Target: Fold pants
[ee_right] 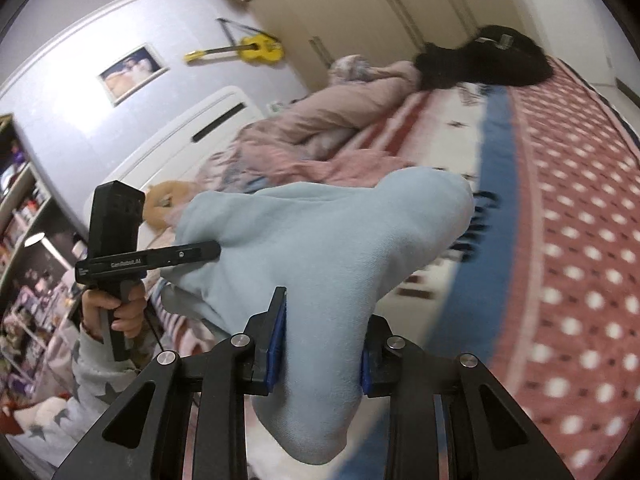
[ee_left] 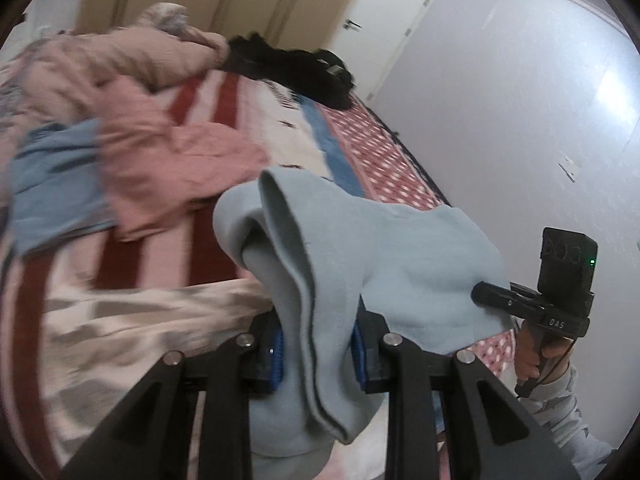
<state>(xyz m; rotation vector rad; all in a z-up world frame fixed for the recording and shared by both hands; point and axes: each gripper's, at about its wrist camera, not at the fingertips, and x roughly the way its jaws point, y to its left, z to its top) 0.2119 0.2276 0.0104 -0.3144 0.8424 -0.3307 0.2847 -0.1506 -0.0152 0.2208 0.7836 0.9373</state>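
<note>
In the left wrist view, a heap of pink clothing [ee_left: 160,136] and a blue garment [ee_left: 56,184] lie at the left on the striped bedspread [ee_left: 208,248], while at lower centre the left gripper [ee_left: 316,356] is clamped on a thick fold of the light blue pants [ee_left: 400,256], and at the right edge the right gripper [ee_left: 486,294] bites the same cloth. In the right wrist view, the left gripper appears at the left with its tip in the pants, and the right gripper [ee_right: 322,354] at lower centre pinches a bunched fold between its blue pads [ee_right: 276,354], the pants hanging above the bed.
</note>
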